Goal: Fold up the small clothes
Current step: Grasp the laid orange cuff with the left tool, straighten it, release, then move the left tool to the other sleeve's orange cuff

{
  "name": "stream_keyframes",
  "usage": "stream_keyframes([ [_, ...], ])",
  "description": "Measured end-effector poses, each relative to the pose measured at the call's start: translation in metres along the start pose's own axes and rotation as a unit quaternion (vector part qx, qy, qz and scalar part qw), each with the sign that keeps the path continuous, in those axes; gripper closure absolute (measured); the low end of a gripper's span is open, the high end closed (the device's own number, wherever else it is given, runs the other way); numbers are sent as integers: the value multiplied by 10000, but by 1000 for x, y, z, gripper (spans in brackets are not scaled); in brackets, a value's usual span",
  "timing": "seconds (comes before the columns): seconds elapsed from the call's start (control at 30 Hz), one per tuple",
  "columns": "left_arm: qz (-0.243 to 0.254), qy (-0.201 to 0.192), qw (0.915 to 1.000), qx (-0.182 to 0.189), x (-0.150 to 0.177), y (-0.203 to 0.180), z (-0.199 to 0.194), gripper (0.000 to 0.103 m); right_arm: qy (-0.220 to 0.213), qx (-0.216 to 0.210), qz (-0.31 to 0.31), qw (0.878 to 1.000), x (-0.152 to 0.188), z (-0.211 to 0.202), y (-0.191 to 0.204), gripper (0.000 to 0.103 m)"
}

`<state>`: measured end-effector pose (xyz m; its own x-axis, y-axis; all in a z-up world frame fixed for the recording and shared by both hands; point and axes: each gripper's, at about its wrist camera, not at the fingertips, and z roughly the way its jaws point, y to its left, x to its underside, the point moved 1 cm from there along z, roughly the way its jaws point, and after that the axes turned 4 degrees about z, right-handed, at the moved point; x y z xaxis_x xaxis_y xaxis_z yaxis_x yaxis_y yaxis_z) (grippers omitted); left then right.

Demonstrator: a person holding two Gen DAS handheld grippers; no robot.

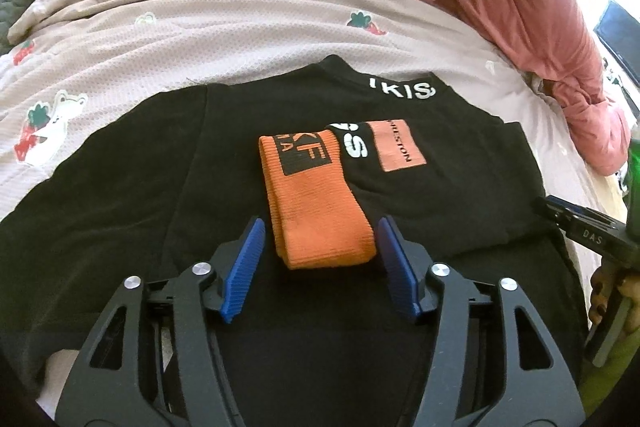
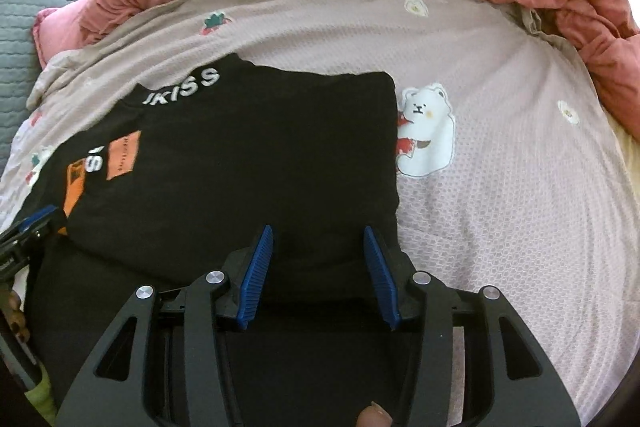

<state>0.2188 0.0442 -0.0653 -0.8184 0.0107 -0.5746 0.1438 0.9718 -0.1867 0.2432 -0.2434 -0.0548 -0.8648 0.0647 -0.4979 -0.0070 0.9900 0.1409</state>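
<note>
Black shirt (image 1: 280, 307) on a bed (image 2: 500, 187) — left hand-held gripper (image 1: 320, 239) released around its orange cuff (image 1: 320, 203), right hand-held gripper (image 2: 318, 247) released over its hem.

The left hand-held gripper (image 1: 320, 259) is matte black with two blue ribbed pads (image 1: 244, 267) and round silver screws (image 1: 201, 269) at its pivots. Triangular cut-outs pierce its arms. The right hand-held gripper (image 2: 318, 275) has the same build; seen from the left wrist view, its side bears white "DAS" lettering. The person's fingers (image 1: 604, 291) show dark-painted nails, beside a lime-green sleeve (image 1: 612, 379).
</note>
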Motion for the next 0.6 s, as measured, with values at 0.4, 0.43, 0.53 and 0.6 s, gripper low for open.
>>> stream_keyframes([
  [0.4, -58, -293, 9995, -118, -1, 7, -30, 20, -323, -288, -9, 9991, -10, -36, 12, 27],
  [0.43, -85, -329, 9993, -134, -1, 9, -33, 20, -353, -312, -17, 9989, -10, -38, 13, 26],
  [0.53, -163, -409, 9988, -197, 0, 16, -42, 10, -467, -379, -31, 9982, -12, -47, 18, 17],
  [0.6, -222, -500, 9982, -234, 0, 21, -50, 10, -527, -432, -34, 9977, -13, -52, 20, 11],
])
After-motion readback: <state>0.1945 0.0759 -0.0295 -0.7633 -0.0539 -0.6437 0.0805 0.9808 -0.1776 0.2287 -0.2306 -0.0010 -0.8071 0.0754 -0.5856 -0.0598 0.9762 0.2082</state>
